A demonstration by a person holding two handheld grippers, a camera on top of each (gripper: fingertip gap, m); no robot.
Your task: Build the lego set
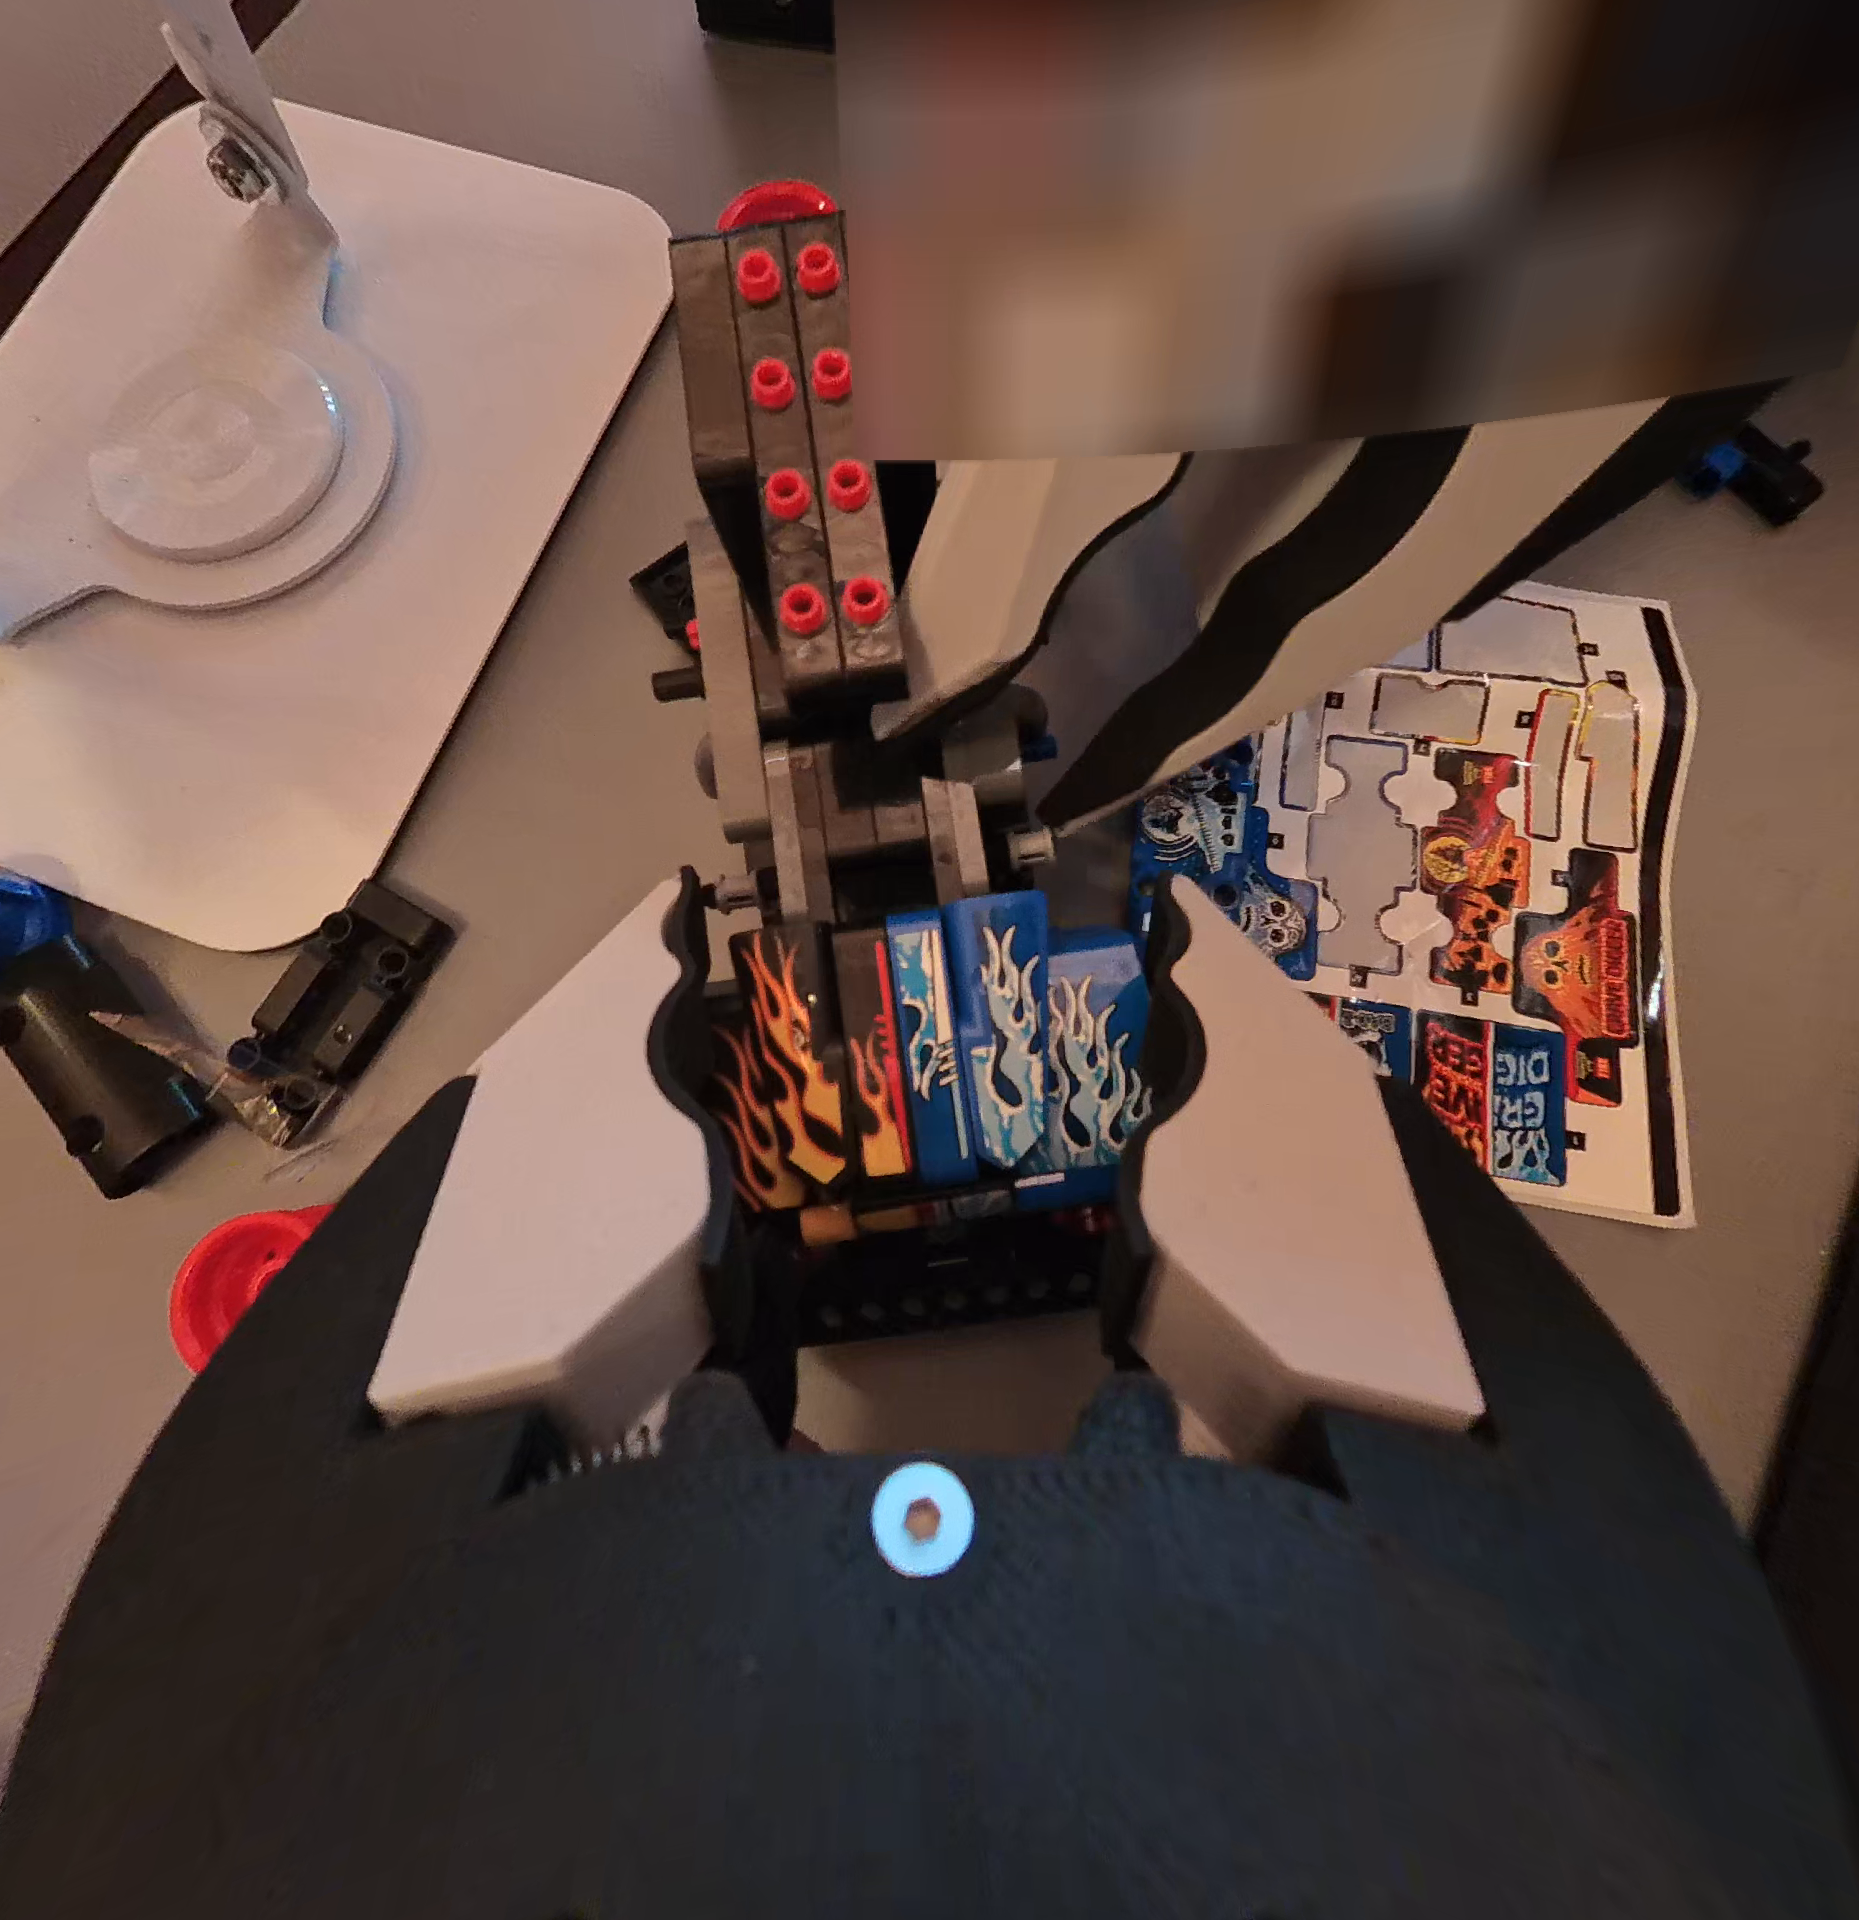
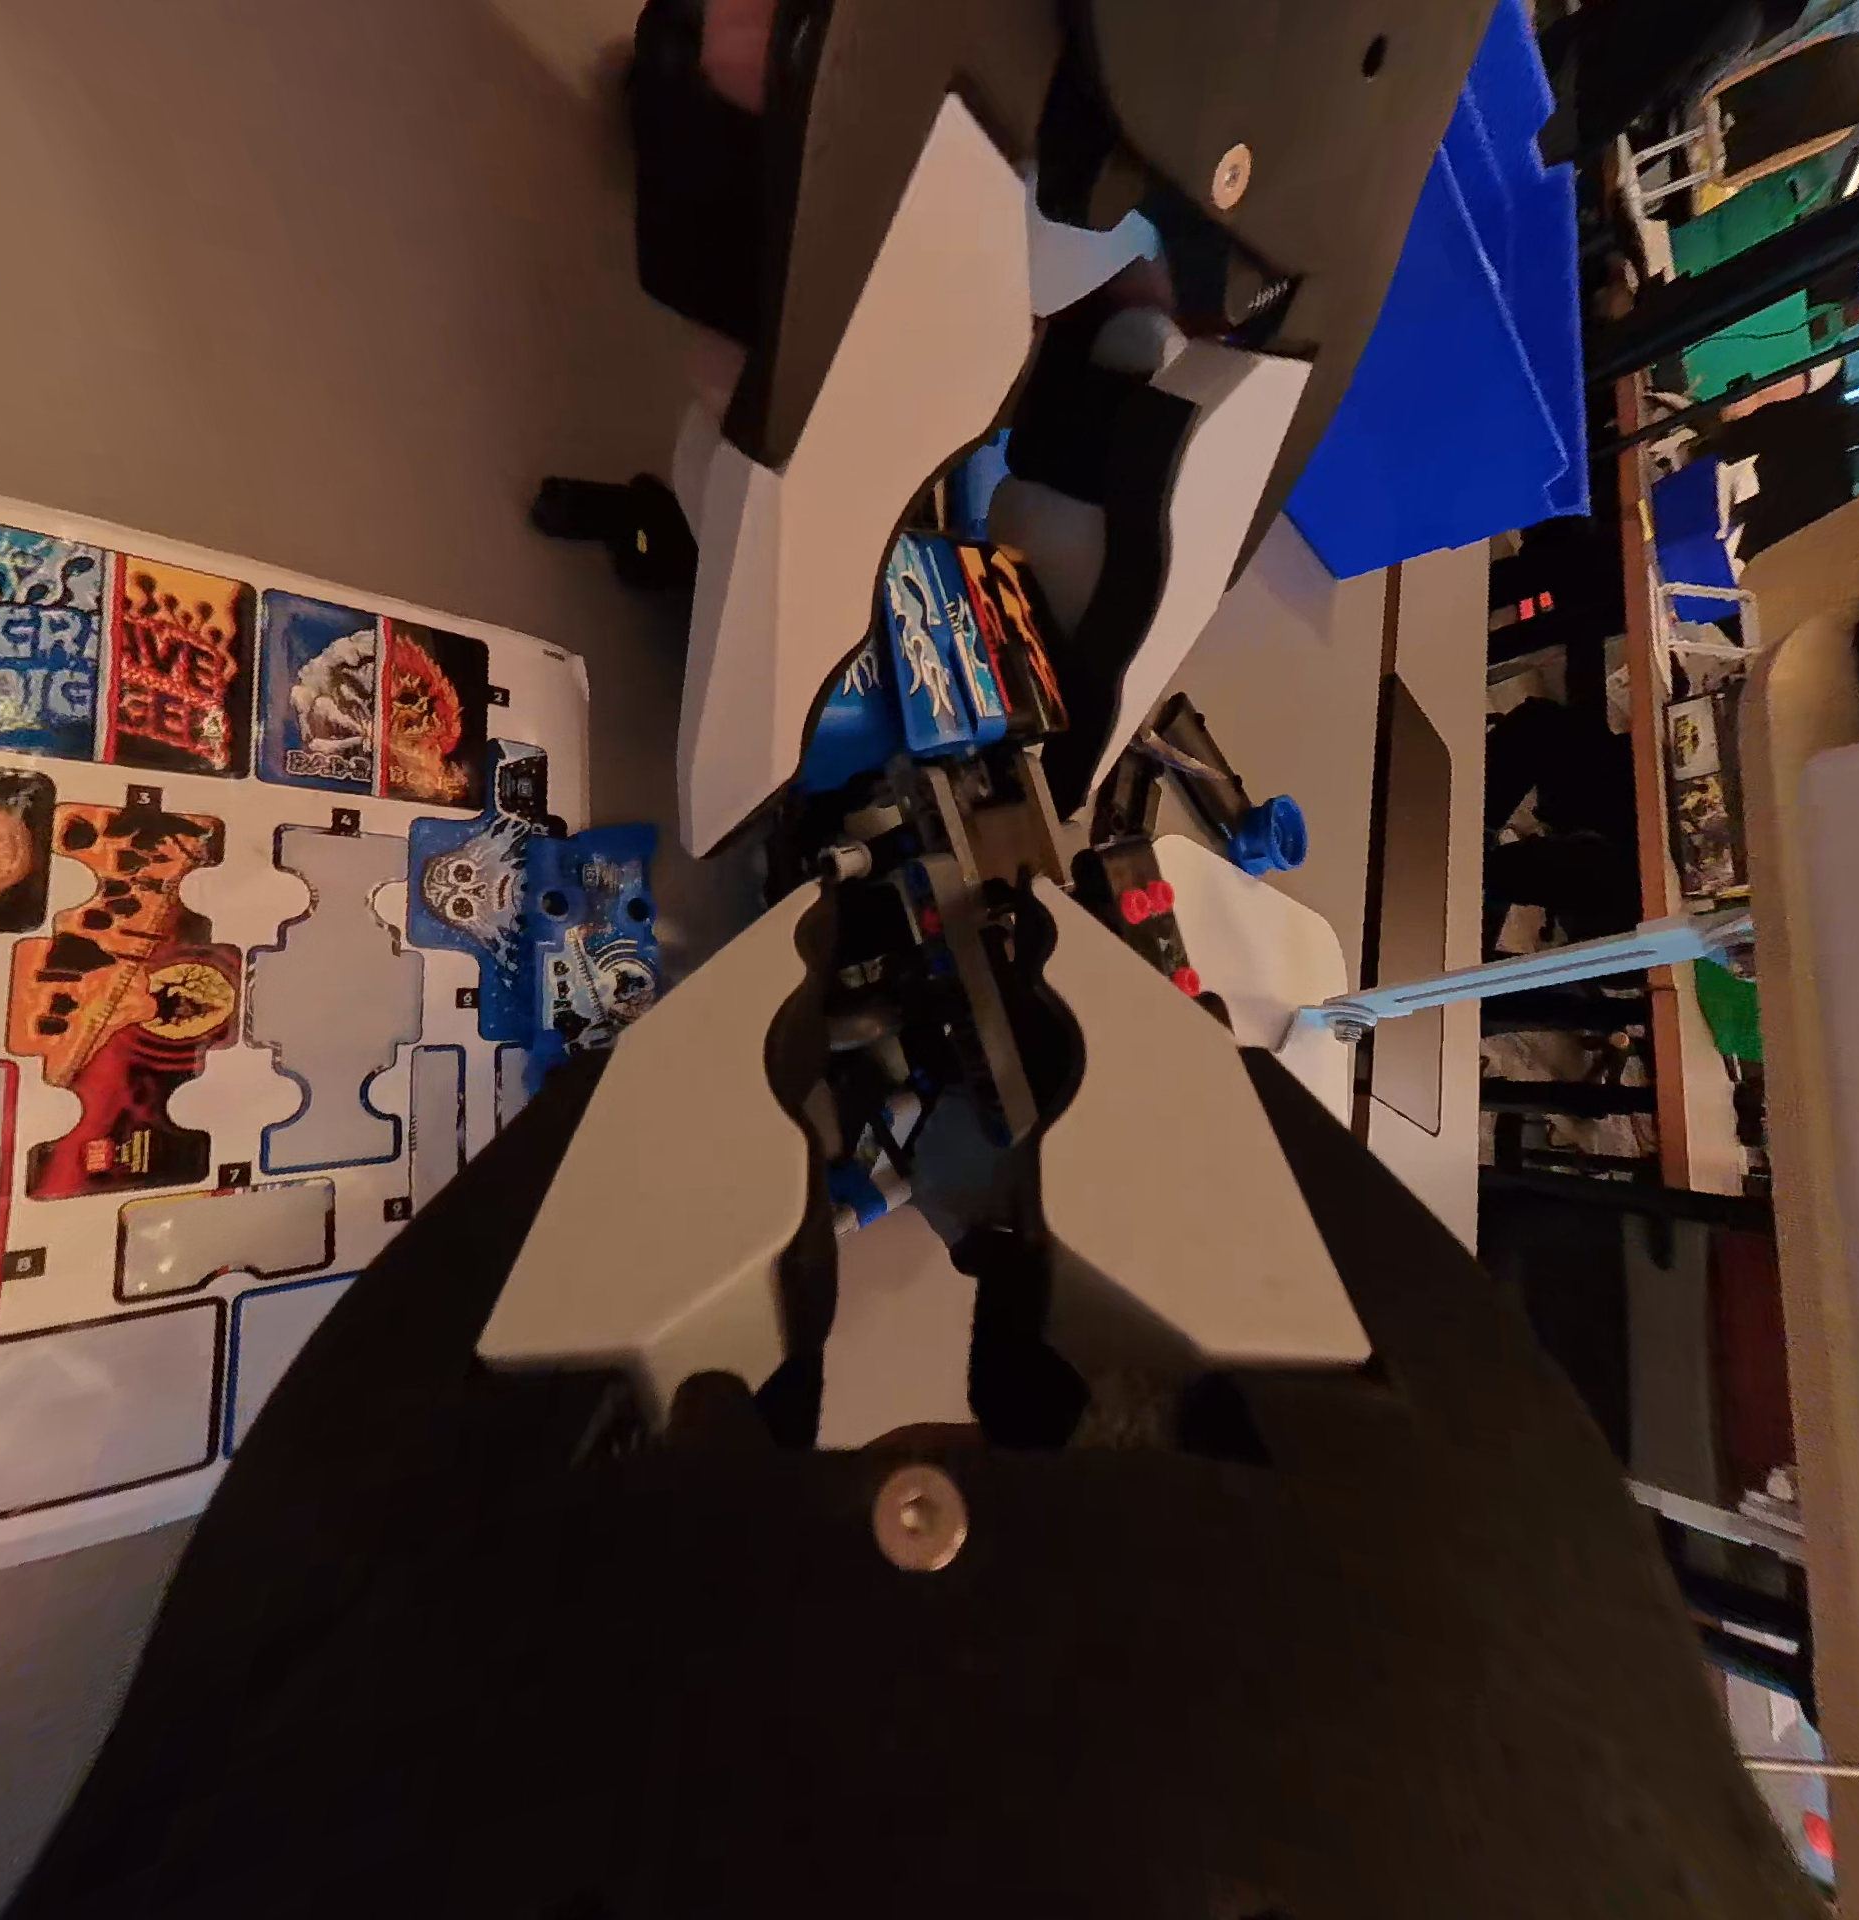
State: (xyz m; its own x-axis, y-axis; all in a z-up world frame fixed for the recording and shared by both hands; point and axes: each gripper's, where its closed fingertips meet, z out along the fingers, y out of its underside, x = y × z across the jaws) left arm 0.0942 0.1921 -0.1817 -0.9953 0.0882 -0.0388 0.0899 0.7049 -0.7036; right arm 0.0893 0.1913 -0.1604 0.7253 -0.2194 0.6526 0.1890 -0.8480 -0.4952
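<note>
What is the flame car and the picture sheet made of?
The flame car looks like hard, glossy plastic: moulded studs, sharp edges, small shines. The picture sheet looks like thin glossy sticker paper: it lies flat, reflects light, and has empty cut-out shapes.

Orange-flame and blue-flame lego model, red studs

A plain grey worktop sits in dim, warm light. On it stands a white flat base carrying a slanted white post. A dark strip borders one worktop edge. Beyond the far edge, blue bins rest on cluttered shelving with dark uprights. A pale cabinet corner stands just beside the shelves.
</note>
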